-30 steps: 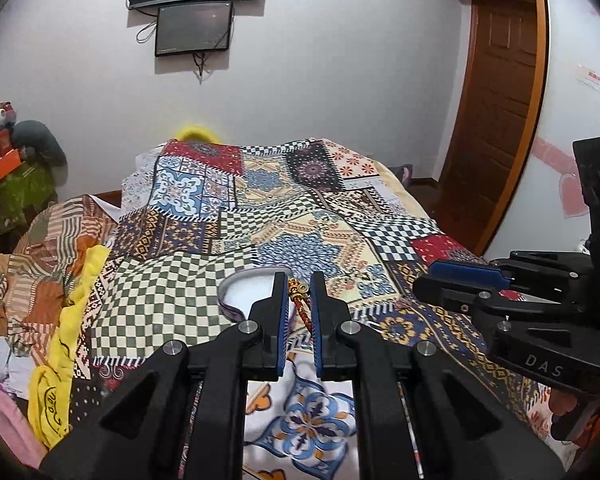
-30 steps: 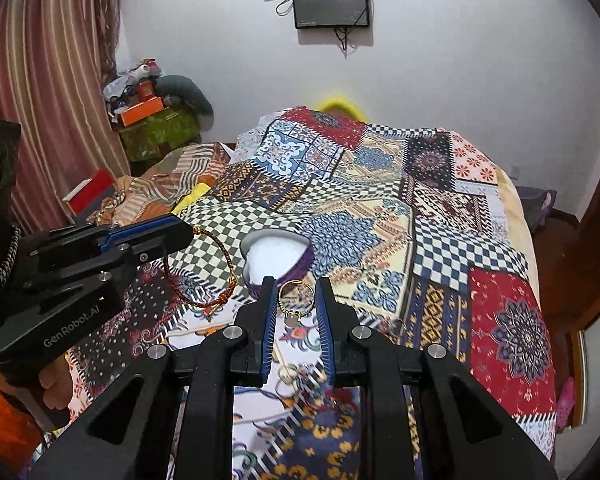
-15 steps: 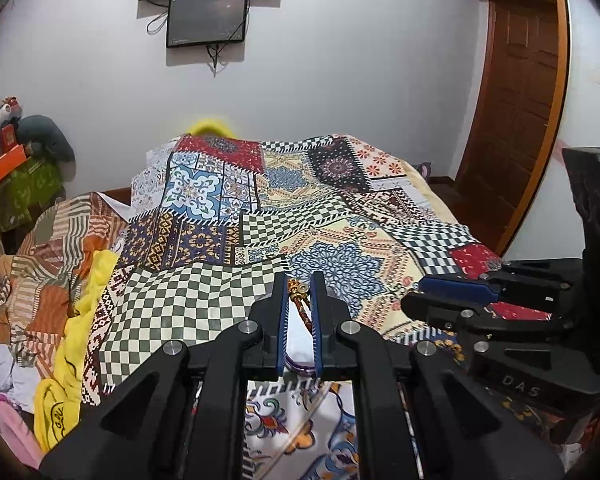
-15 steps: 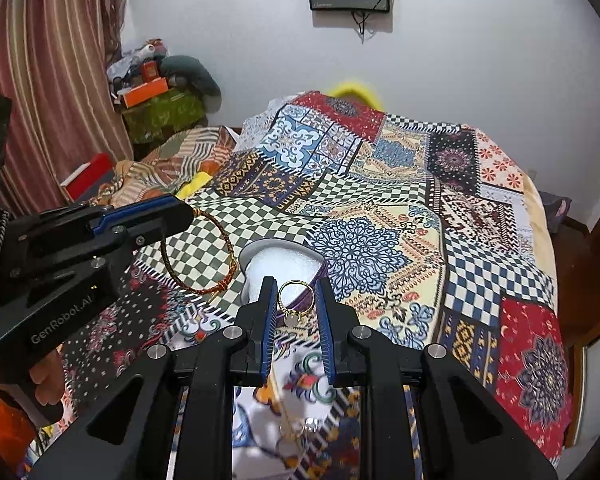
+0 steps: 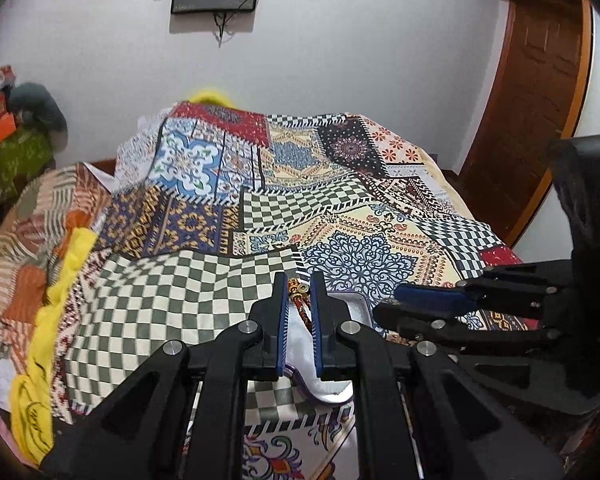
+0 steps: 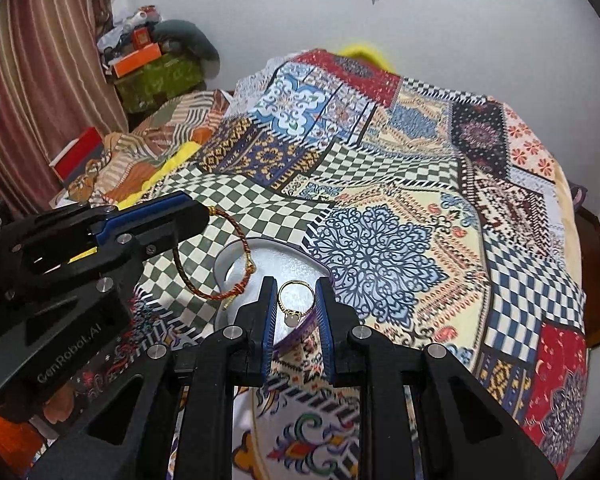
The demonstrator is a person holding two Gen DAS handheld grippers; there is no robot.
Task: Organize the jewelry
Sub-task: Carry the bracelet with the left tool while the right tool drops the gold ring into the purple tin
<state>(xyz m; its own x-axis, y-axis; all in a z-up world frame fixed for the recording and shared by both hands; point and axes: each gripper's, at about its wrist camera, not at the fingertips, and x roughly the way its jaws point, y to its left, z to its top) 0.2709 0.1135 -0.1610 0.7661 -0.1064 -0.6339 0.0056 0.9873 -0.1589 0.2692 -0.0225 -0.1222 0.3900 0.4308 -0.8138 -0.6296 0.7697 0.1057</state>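
My left gripper is shut on a braided red-and-gold bracelet, holding it over a white-lined purple-rimmed jewelry tray on the bed. In the right wrist view the bracelet hangs as a loop from the left gripper, over the tray's left rim. My right gripper is shut on a thin gold ring with a small pale stone, just above the tray's near edge. The right gripper shows at the tray's right side in the left wrist view.
The tray lies on a patchwork bedspread. Crumpled clothes and a yellow cloth lie along the bed's left side. Boxes are stacked by a curtain at far left. A wooden door stands at right.
Both grippers have moved forward and down toward the tray, still holding bracelet and ring. The tray now lies directly under both of them.
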